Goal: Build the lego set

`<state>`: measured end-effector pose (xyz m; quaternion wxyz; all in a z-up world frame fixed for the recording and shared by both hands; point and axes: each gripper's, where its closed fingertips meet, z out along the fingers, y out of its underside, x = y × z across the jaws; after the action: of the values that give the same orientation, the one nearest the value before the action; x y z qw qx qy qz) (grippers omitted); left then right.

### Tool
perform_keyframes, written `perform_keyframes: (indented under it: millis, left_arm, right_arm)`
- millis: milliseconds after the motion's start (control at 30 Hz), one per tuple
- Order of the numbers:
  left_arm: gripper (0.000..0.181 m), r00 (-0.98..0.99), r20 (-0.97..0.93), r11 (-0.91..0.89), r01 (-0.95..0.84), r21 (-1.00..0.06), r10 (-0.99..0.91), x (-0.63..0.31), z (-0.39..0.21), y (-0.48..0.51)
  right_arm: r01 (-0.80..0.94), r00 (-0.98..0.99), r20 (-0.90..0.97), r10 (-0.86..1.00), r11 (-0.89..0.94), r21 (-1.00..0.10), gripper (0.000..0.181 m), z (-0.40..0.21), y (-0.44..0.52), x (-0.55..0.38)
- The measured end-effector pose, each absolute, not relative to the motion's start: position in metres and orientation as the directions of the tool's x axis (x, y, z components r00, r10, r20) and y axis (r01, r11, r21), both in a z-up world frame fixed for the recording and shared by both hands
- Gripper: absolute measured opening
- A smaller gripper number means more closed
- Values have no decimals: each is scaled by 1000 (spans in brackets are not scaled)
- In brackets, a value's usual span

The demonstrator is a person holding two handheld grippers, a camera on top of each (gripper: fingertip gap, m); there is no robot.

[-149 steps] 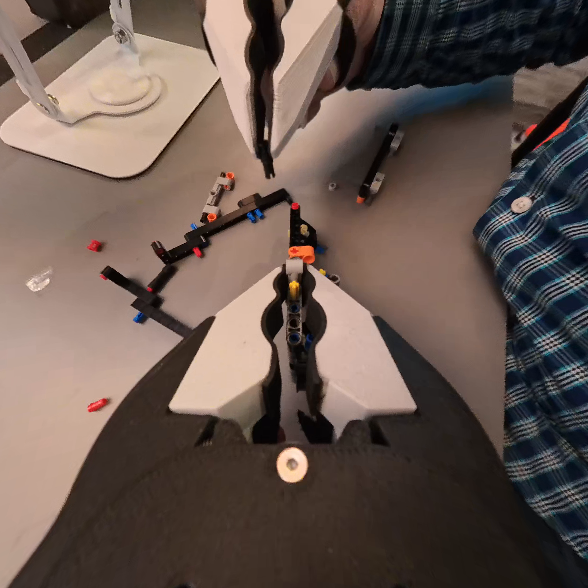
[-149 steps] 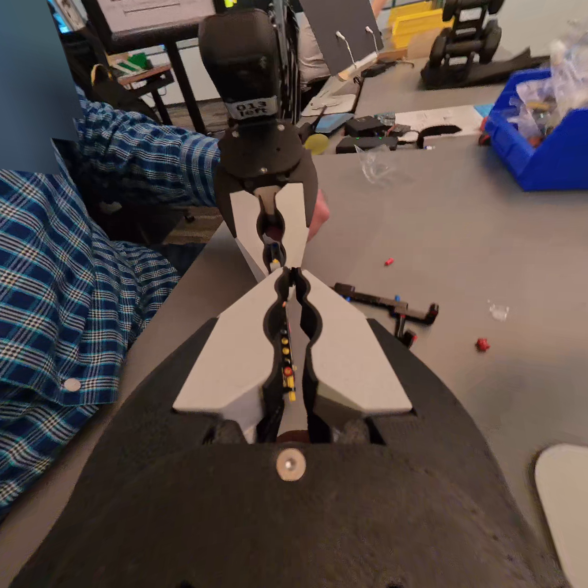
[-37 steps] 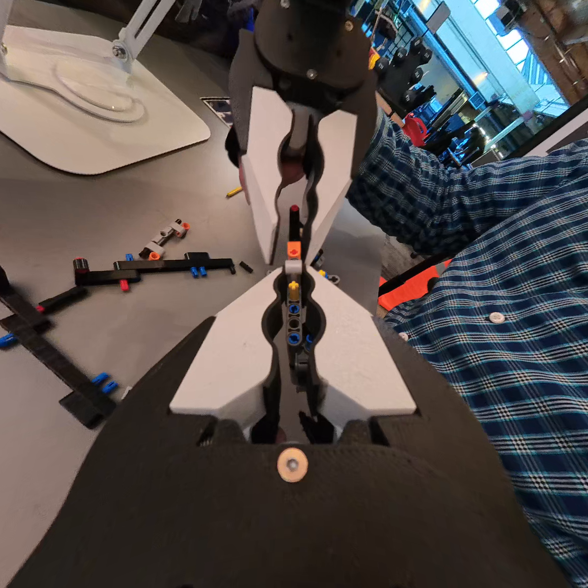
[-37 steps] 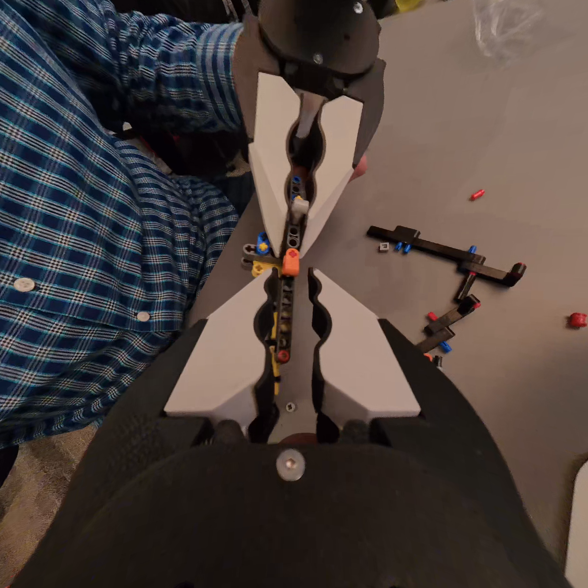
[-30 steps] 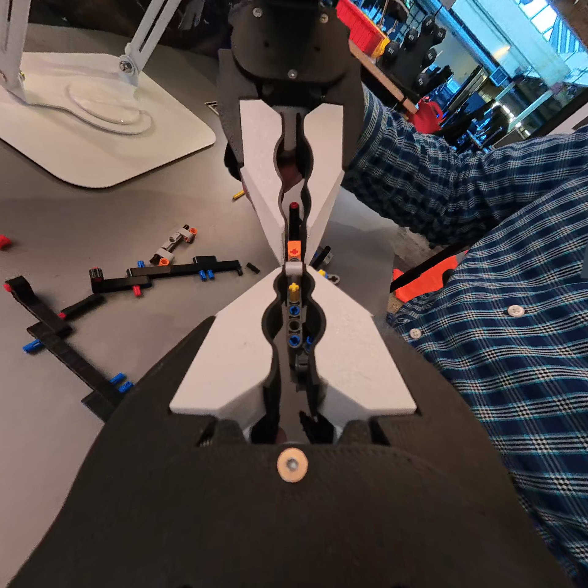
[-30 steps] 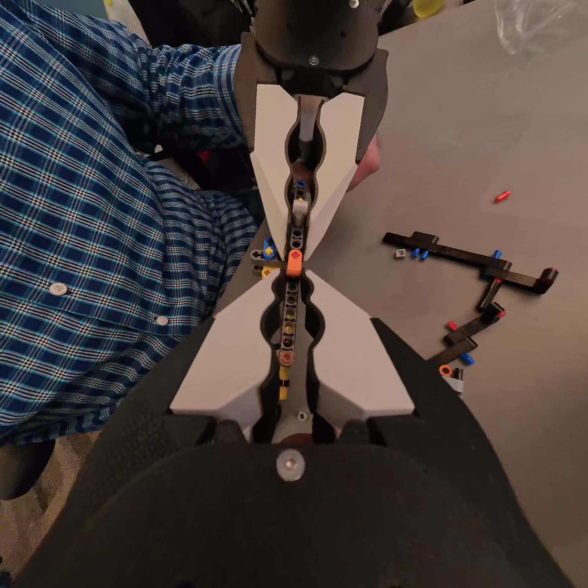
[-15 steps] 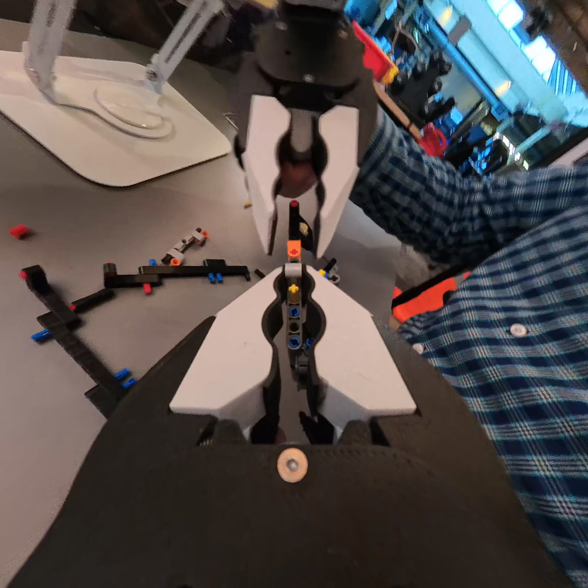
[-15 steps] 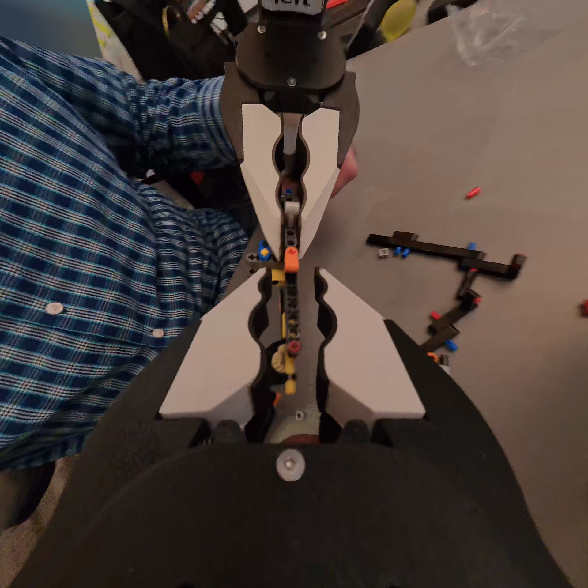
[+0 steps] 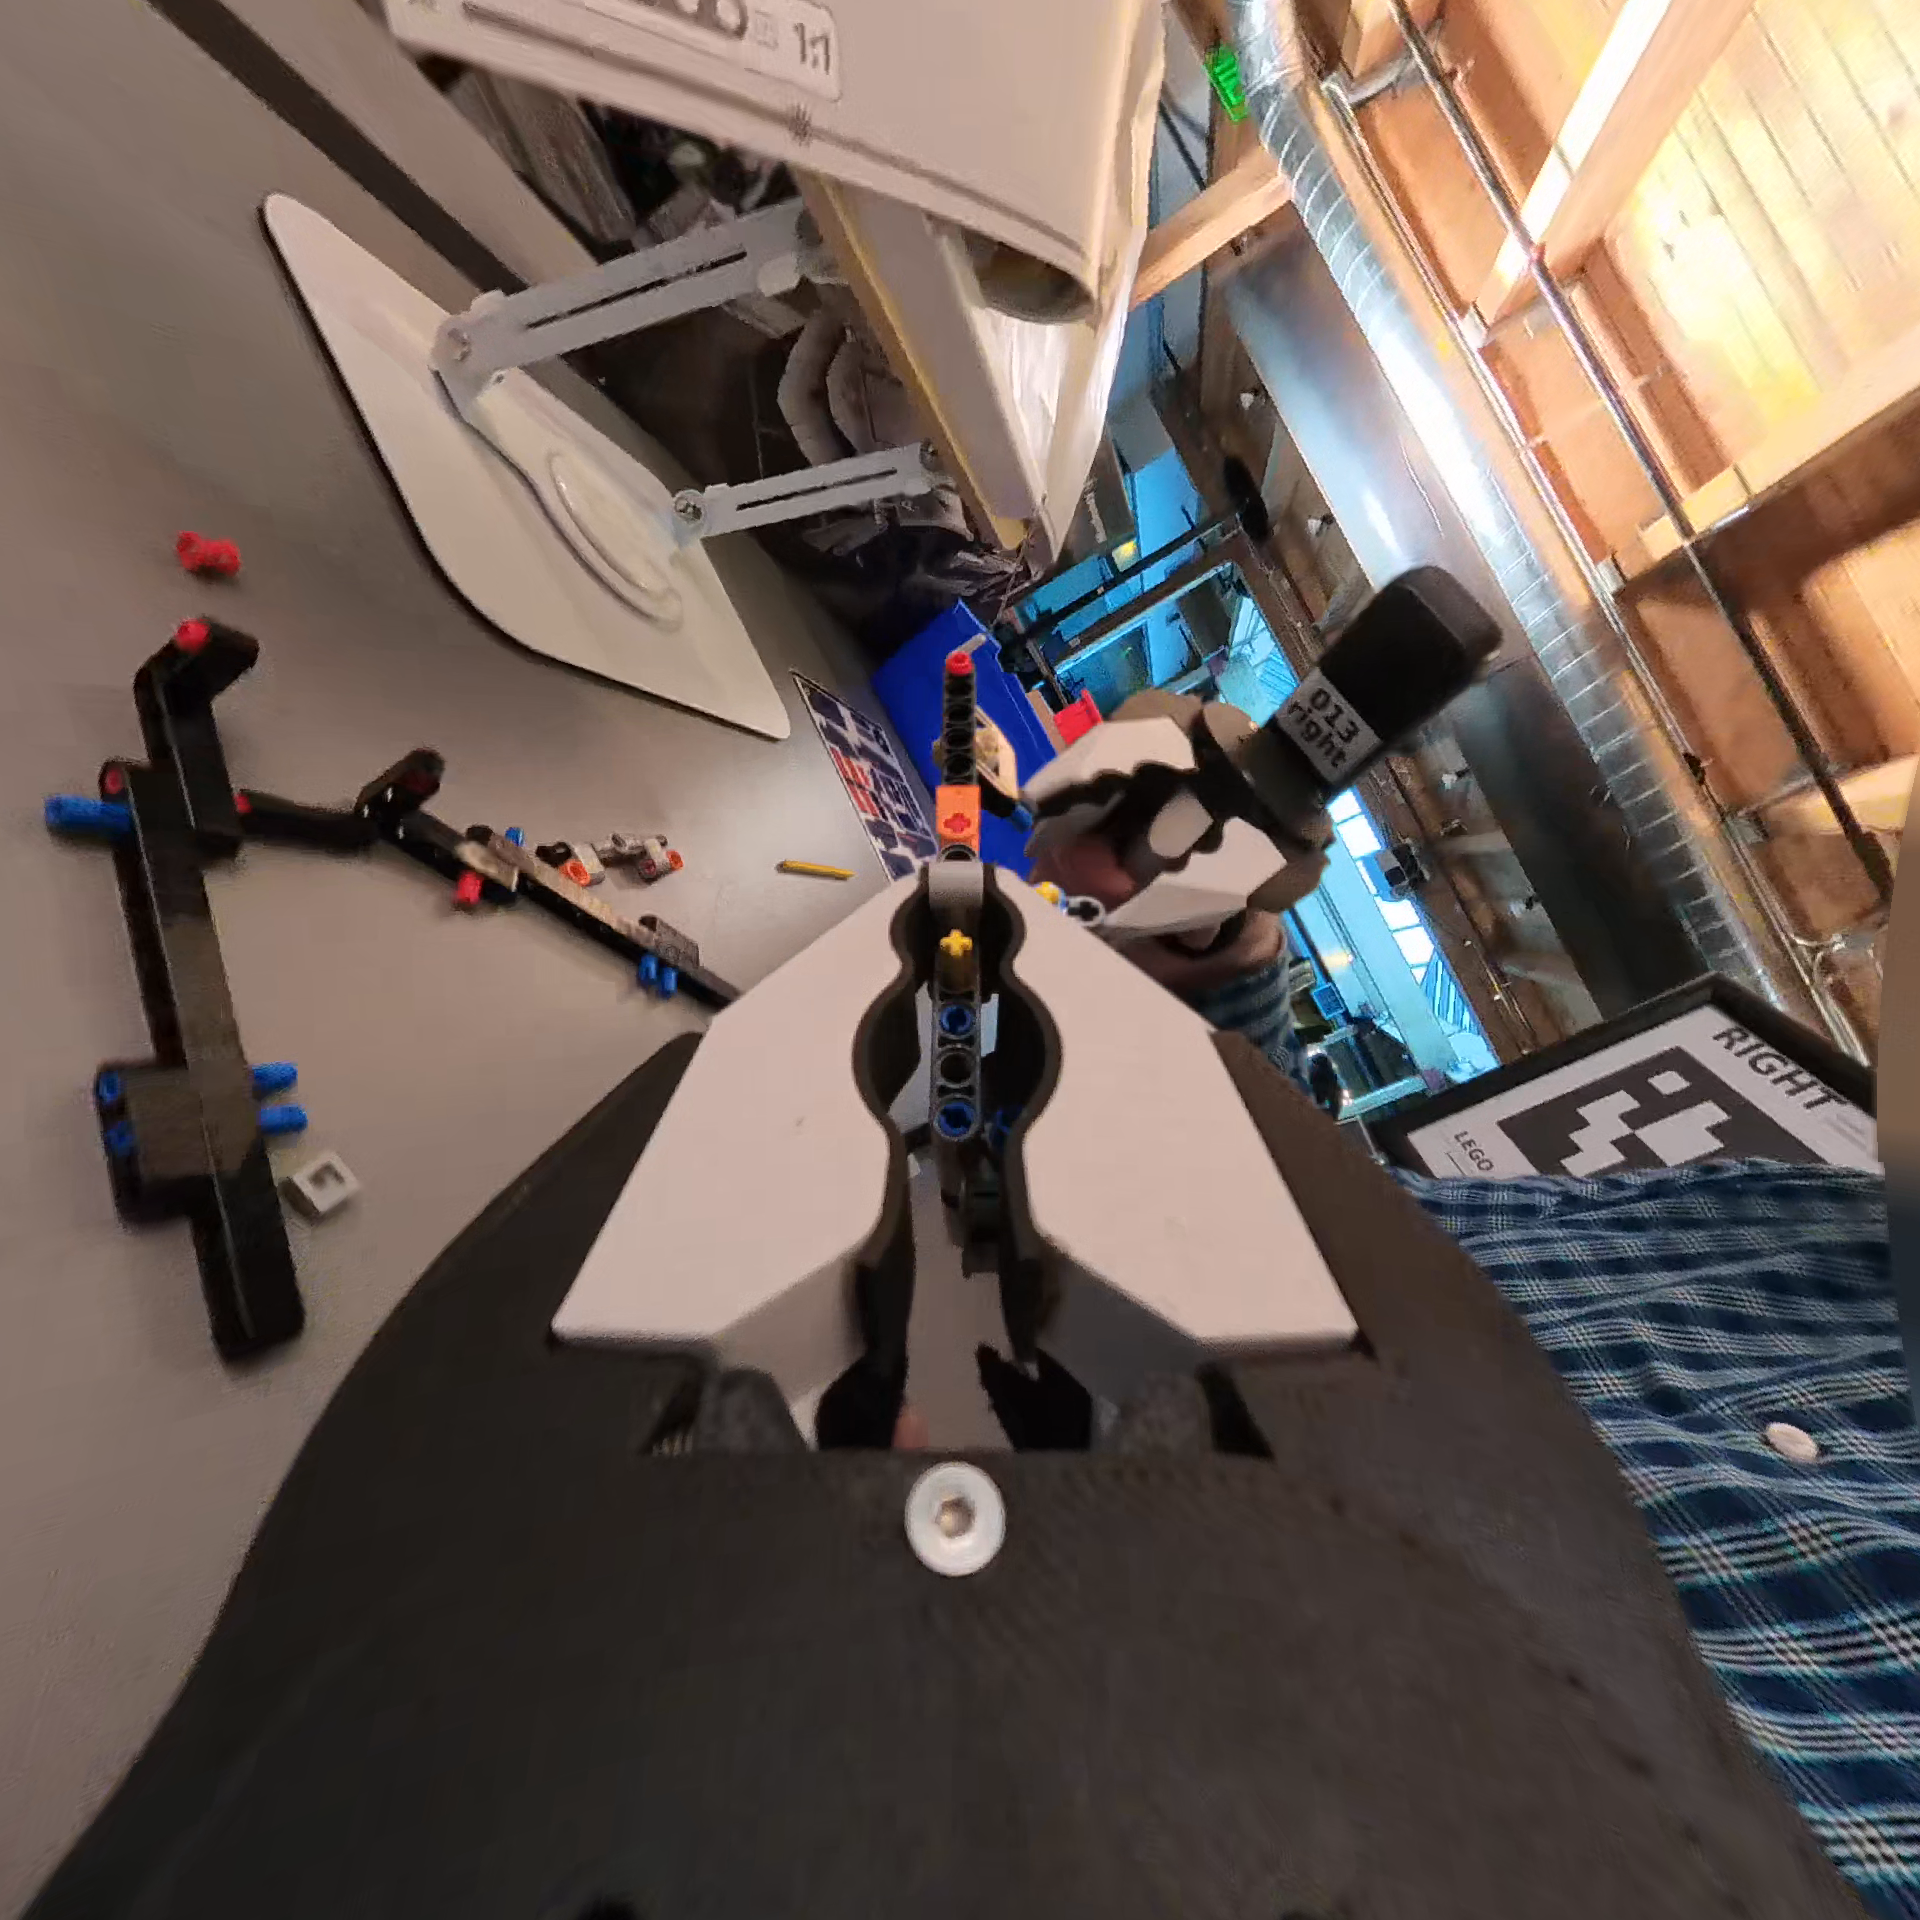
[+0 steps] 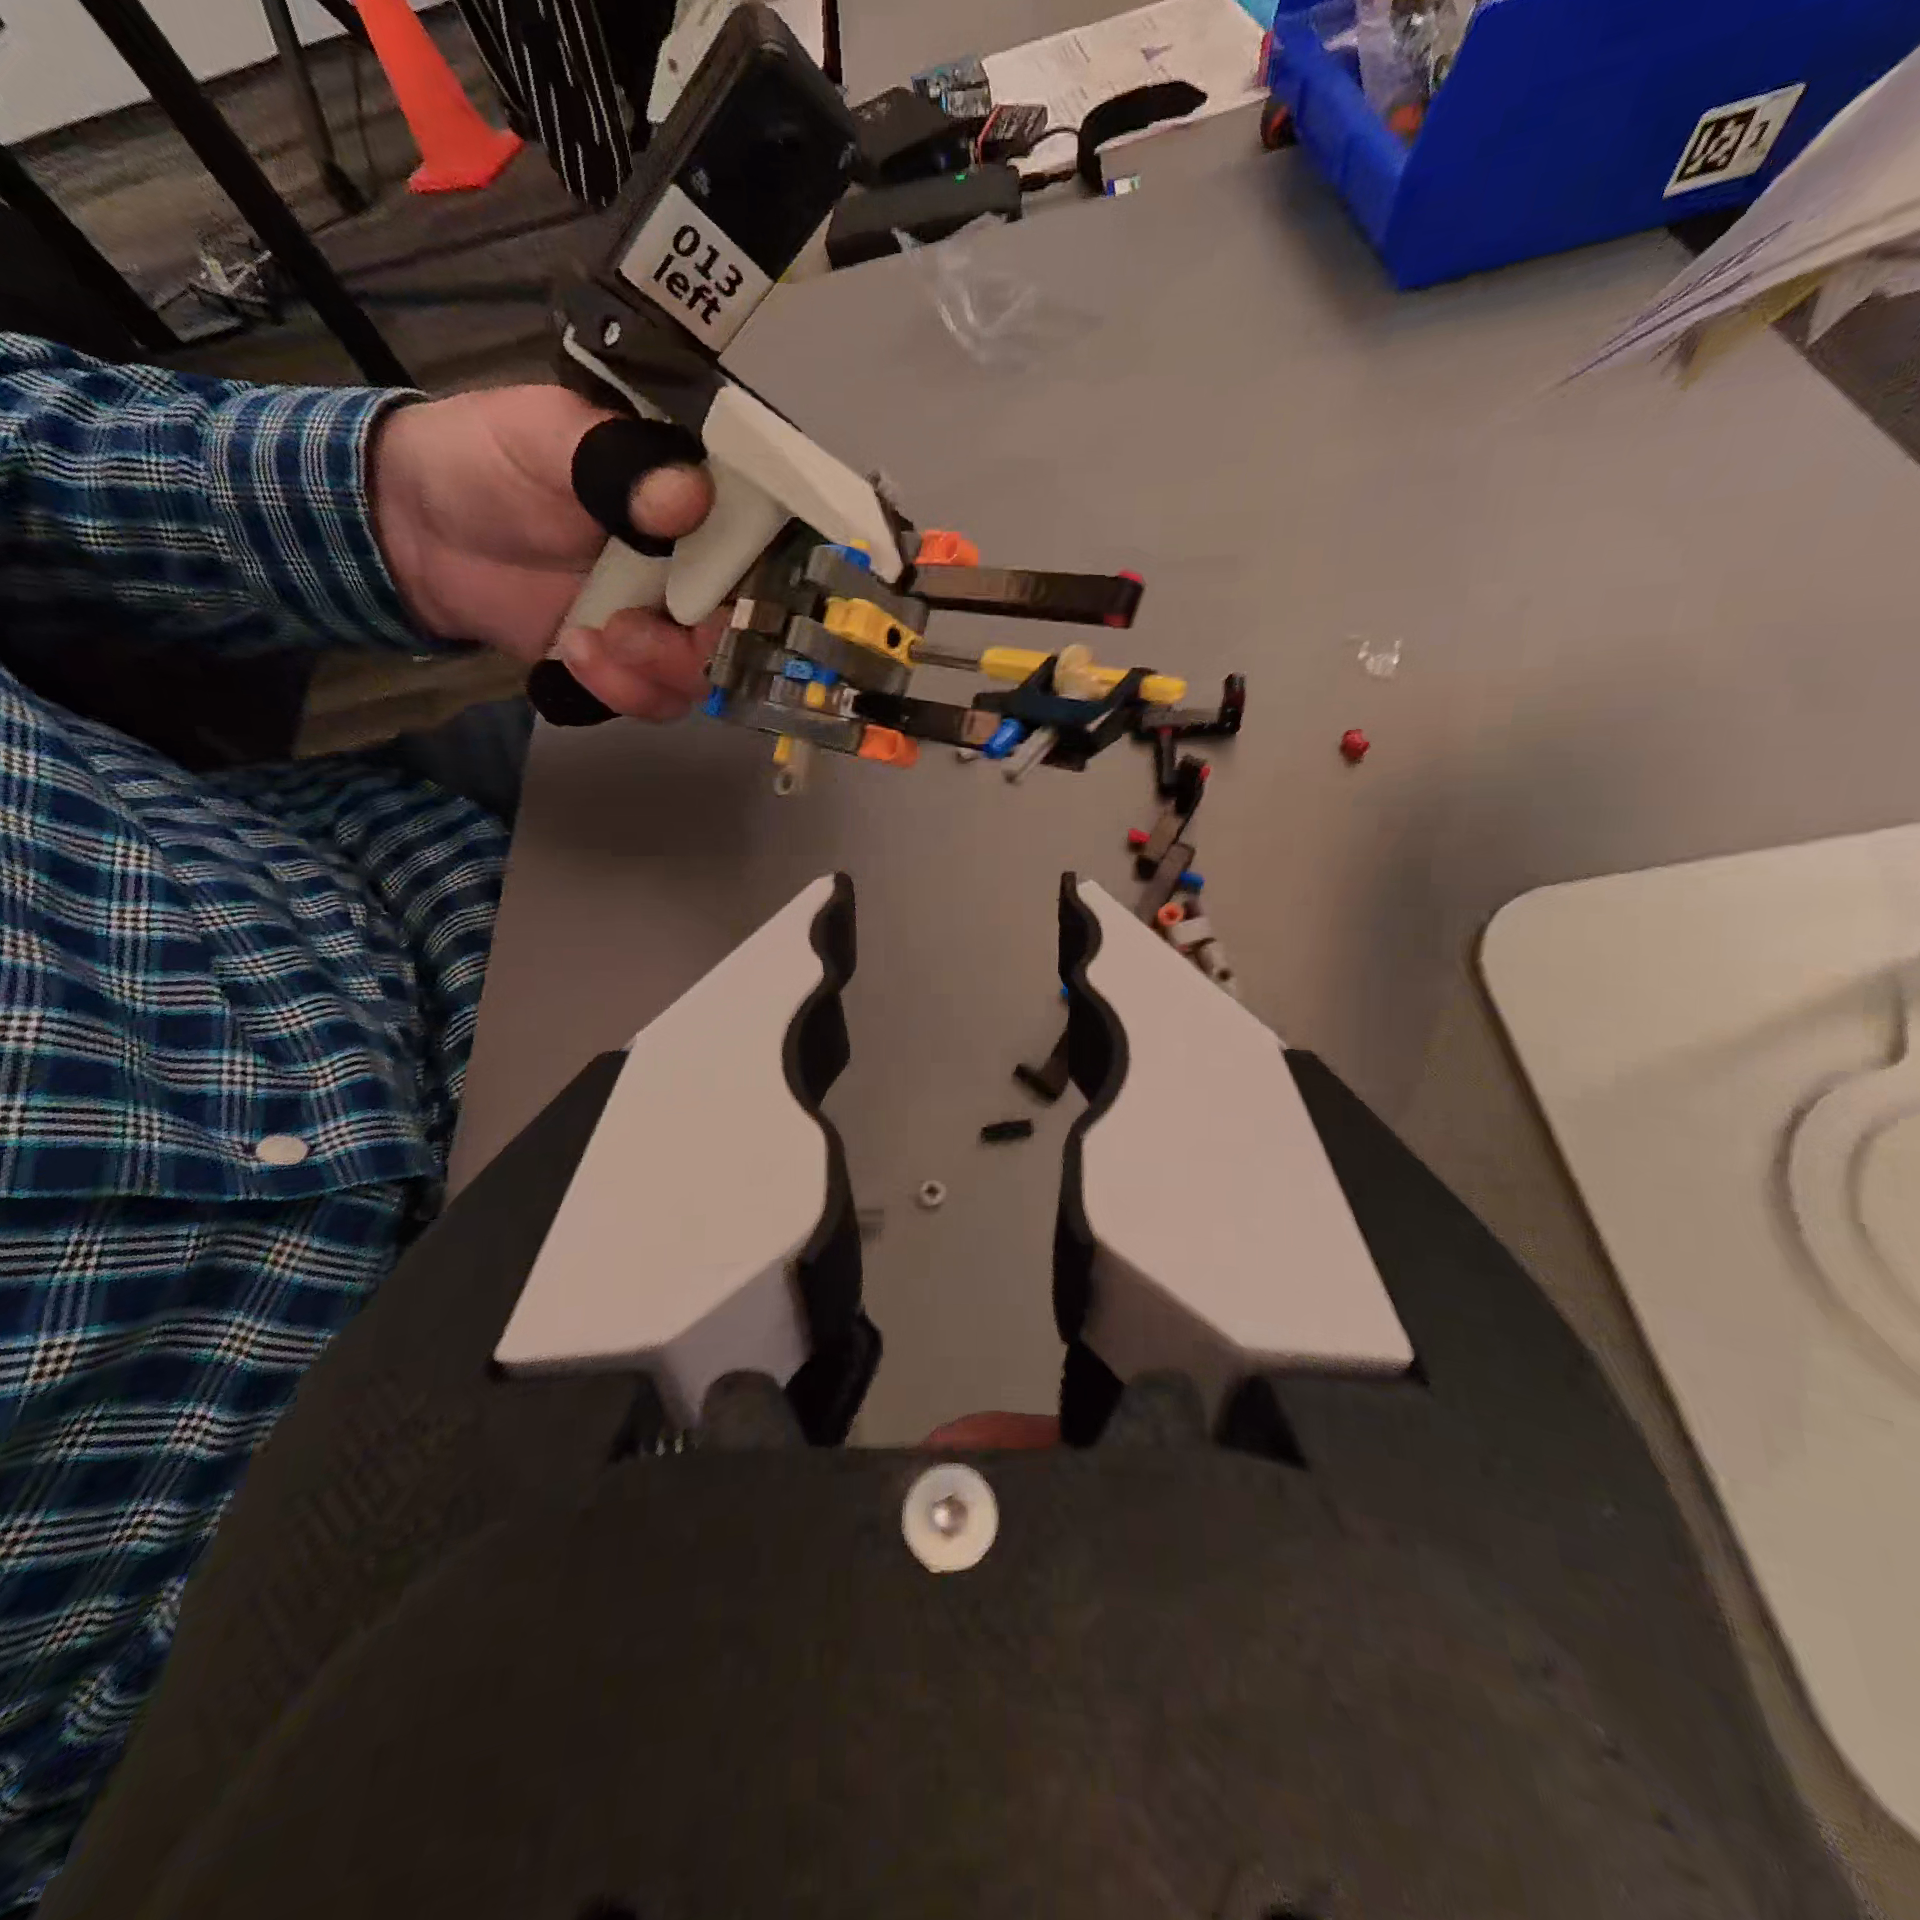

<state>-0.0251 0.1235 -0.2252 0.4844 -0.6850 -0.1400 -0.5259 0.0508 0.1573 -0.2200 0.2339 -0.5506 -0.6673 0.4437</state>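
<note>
My left gripper [image 9: 956, 883] is shut on a lego assembly [image 9: 958, 758] of black beams with orange, yellow and blue parts. It holds the assembly in the air, red tip pointing away. In the right wrist view the left gripper [image 10: 883, 582] is in a person's hand at upper left, and the assembly [image 10: 935, 675] sticks out to the right above the grey table [image 10: 1351, 468]. My right gripper [image 10: 956, 894] is open and empty, below the assembly and apart from it. It also shows in the left wrist view [image 9: 1070, 862], right of the assembly.
Black lego frame pieces [image 9: 187, 935] and a long black beam [image 9: 561, 894] lie on the table, with a red piece [image 9: 206, 553] and a small grey piece [image 9: 322, 1184]. A white stand base [image 9: 540, 499] is behind. A blue bin [image 10: 1558, 135] stands far right; small loose parts [image 10: 1006, 1130] lie under my right gripper. Left tips to right tips: about 9 cm. My left gripper is the nearer one to the small grey piece [image 9: 322, 1184]: about 12 cm, against 20 cm.
My right gripper opened, let go of the assembly and pulled back from it. My left gripper kept its hold and swung the assembly up and sideways.
</note>
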Motion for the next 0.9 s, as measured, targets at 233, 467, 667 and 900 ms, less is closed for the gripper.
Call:
perform_keyframes:
  millis: [233, 467, 667, 900]
  left_arm:
    - [6, 522, 836, -502, 685, -529, -168, -20, -256, 102]
    - [7, 639, 768, -597, 607, -524, -24, -4, -299, 77]
    - [16, 694, 720, -611, 575, -545, 10, -6, -310, 72]
    - [33, 756, 654, -612, 523, -594, 12, -18, -310, 66]
  right_arm:
    - [598, -293, -130, 947, 75, -798, 36, -256, 118, 78]
    - [619, -285, -92, 954, 110, -778, 35, -275, 99, 109]
    - [618, -244, -68, 967, 101, -780, 34, -283, 102, 127]
    - [668, -173, 50, 984, 154, -728, 31, -309, 119, 151]
